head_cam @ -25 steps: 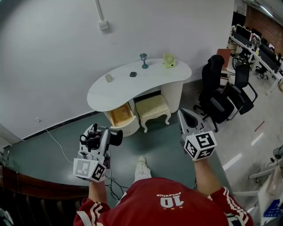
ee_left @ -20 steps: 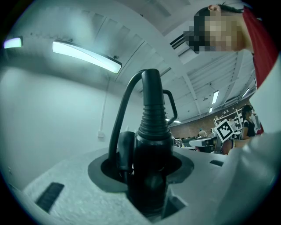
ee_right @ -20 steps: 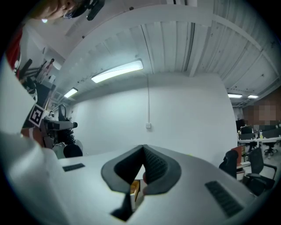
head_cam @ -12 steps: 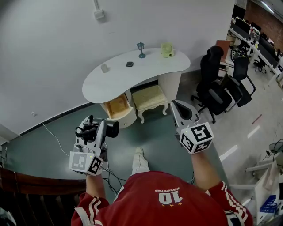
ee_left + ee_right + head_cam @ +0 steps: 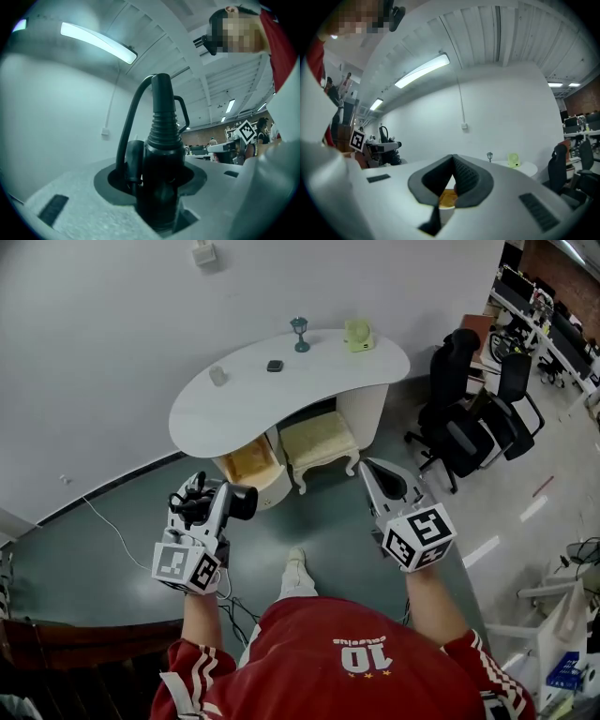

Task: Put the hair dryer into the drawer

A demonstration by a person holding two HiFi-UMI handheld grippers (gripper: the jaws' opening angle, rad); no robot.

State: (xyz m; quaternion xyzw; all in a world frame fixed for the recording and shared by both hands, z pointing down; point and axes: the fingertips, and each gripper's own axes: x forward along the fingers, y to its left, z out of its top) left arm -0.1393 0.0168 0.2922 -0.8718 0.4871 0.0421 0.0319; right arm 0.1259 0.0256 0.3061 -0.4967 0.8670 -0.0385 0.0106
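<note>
The hair dryer (image 5: 161, 154) is showing as black plastic with a slight sheen, its cord collar ribbed and rubbery, while the left gripper (image 5: 217, 505) is looking like matt, finely grained grey plastic. The table (image 5: 281, 399) is presenting a smooth white top, the drawer (image 5: 249, 465) is looking like yellowish wood inside, and the stool (image 5: 319, 439) is wearing cream cloth.

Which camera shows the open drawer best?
The head view: the drawer sits open under the white desk, yellowish inside. The right gripper view catches only a yellow sliver between its jaws; the left gripper view shows none.
</note>
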